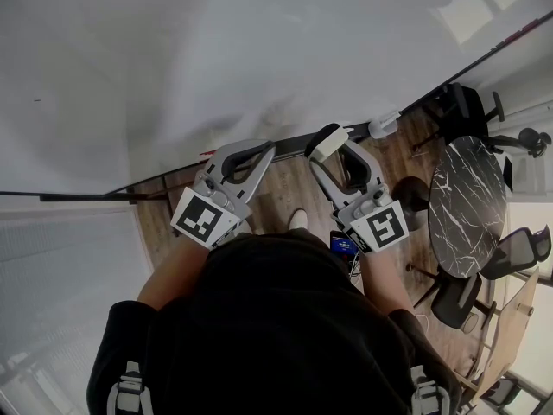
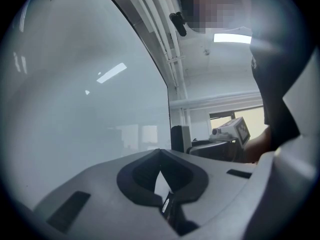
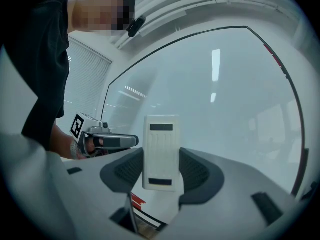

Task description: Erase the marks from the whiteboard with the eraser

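Observation:
The whiteboard (image 1: 216, 50) fills the upper part of the head view and looks almost blank, apart from one tiny dark mark (image 1: 37, 100) at the far left. My right gripper (image 1: 328, 143) is shut on the white eraser (image 1: 330, 145), held just below the board's bottom edge. In the right gripper view the eraser (image 3: 161, 153) stands upright between the dark pads (image 3: 196, 171), facing the whiteboard (image 3: 225, 99). My left gripper (image 1: 262, 151) is beside it on the left. Its jaws are shut with nothing in them (image 2: 160, 171), next to the whiteboard (image 2: 75, 99).
A round black marble table (image 1: 467, 201) with office chairs (image 1: 518, 249) around it stands on the wooden floor (image 1: 285, 193) to the right. A white object (image 1: 384, 125) rests at the board's lower edge. A small lit screen (image 1: 343, 245) shows near my right hand.

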